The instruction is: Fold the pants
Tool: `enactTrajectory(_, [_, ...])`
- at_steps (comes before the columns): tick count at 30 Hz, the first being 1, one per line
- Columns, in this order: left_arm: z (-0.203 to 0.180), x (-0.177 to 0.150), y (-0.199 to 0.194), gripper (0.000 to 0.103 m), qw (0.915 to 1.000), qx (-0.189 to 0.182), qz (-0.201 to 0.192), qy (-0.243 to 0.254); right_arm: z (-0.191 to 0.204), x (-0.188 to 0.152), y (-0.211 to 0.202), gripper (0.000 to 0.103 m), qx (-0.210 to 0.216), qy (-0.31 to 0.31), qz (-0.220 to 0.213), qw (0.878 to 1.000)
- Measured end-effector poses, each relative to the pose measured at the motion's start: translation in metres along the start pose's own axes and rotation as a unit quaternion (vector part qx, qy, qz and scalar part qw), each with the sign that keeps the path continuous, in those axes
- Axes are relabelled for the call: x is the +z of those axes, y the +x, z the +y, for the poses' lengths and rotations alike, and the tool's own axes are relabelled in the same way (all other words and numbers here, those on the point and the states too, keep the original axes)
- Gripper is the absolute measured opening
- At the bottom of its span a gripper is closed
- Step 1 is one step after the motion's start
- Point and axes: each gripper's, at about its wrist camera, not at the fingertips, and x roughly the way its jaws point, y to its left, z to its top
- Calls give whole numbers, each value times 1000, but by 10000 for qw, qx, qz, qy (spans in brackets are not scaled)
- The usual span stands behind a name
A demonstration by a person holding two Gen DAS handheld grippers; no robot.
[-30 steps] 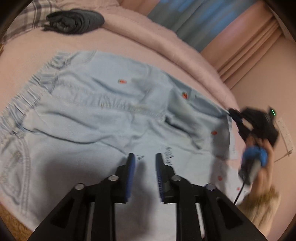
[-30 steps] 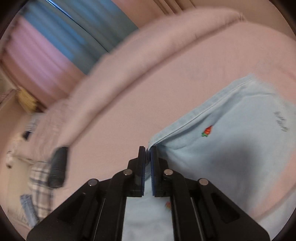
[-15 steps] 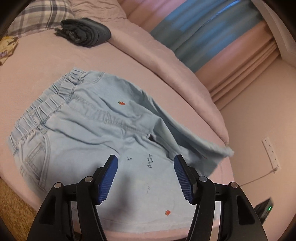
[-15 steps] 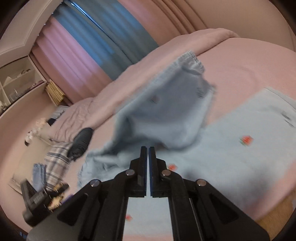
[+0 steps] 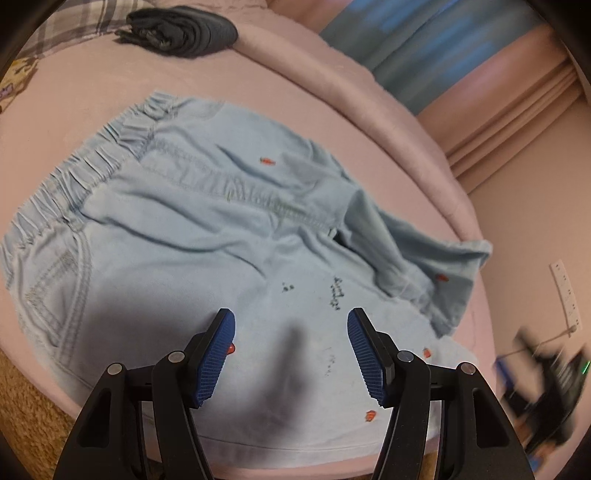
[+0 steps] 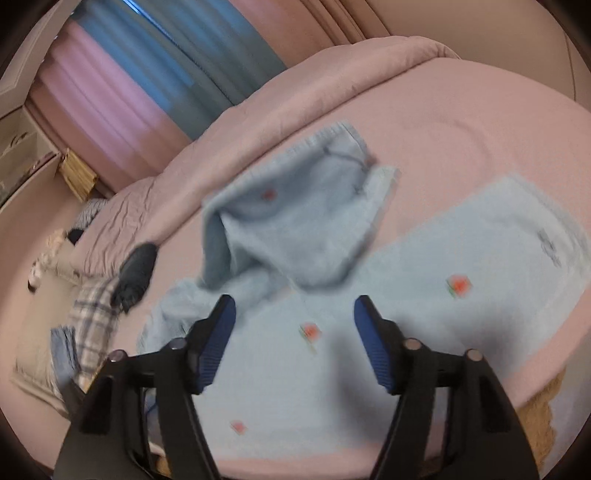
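Right gripper [image 6: 291, 343] jaws opening, just dropped far leg; pants [image 5: 207, 229] crumpled near bed [image 5: 303, 81] edge. Left gripper [image 5: 290, 354] spread, empty. Fold needs redo, I guess.

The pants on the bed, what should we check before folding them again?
1. Left tongs empty and open: ok.
2. Right tongs let go: ok, they are opening with no cloth between them.
3. Pants all on the bed: ok.
4. Far leg flat: not ok, it is crumpled and folded over itself.
5. Waistband straight: cannot tell, it is gathered and blurred.
6. Dark clothes out of the way: ok, they lie apart near the pillow.
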Motion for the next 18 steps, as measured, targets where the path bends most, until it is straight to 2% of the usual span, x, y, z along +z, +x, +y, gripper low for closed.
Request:
enactTrajectory(4, [-3, 0, 3, 62, 9999, 30, 57, 81, 37, 54, 47, 75, 147, 185, 166, 9996])
enactTrajectory(7, [-6, 3, -1, 62, 9998, 103, 30, 165, 36, 80, 108, 75, -187, 702, 579, 9957])
enactTrajectory(8, [-7, 4, -2, 62, 9997, 125, 15, 197, 29, 83, 127, 70, -448, 884, 720, 9925])
enactTrajectory(9, [-8, 5, -4, 62, 9997, 135, 7, 225, 17, 82, 148, 61, -802, 1104, 874, 9868])
enactTrajectory(10, [-9, 6, -5, 62, 9996, 126, -6, 261, 8, 80, 161, 23, -850, 1128, 1019, 9847])
enactTrajectory(11, [-10, 7, -7, 62, 9995, 107, -13, 286, 2, 78, 167, 6, -769, 1057, 1124, 9850])
enactTrajectory(13, [-13, 9, -9, 62, 9994, 0, 13, 351, -7, 70, 155, 5, -301, 1002, 840, 9910])
enactTrajectory(15, [-18, 10, -7, 62, 9988, -163, 98, 451, -12, 59, 119, 5, 16, 848, 359, 9957])
enactTrajectory(16, [-22, 12, -6, 62, 9985, -249, 146, 476, -18, 48, 89, 5, 384, 930, 77, 9949])
enactTrajectory(18, [-28, 15, -4, 62, 9978, -421, 219, 472, -30, 29, 39, 5, 1031, 1150, -220, 9878])
